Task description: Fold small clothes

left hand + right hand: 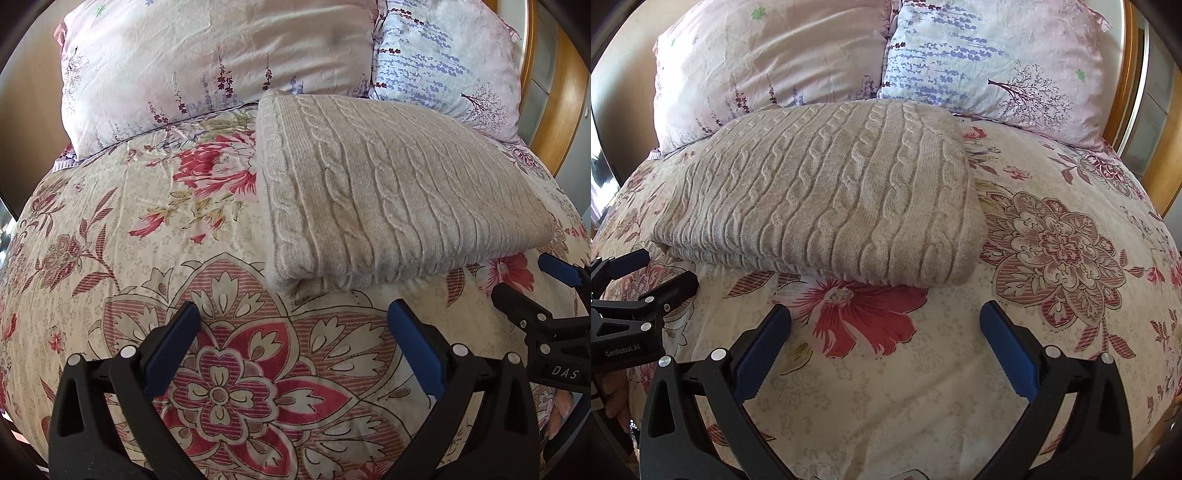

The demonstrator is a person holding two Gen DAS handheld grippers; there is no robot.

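My left hand-held gripper point(293, 317) and right hand-held gripper point(885, 319) hung released, empty, near the folded cable-knit sweater point(827, 192) on the bed point(1052, 332); its far edge touched the pillows point(979, 62), underlayers hidden.

folded knit on the bed, both grippers apart from it

a beige cable-knit sweater point(827, 192) lies folded into a thick rectangle on the floral bedspread point(1052, 251), its far edge reaching toward two pillows point(979, 59) at the wooden headboard point(1126, 96). the right gripper point(885, 325) hangs over the bedspread just short of the sweater's near folded edge, its blue-padded fingers point(757, 358) spread wide with nothing between them, above a large red flower print. the left gripper point(653, 269) enters at the left edge, near the sweater's left corner, its jaws parted and holding nothing.
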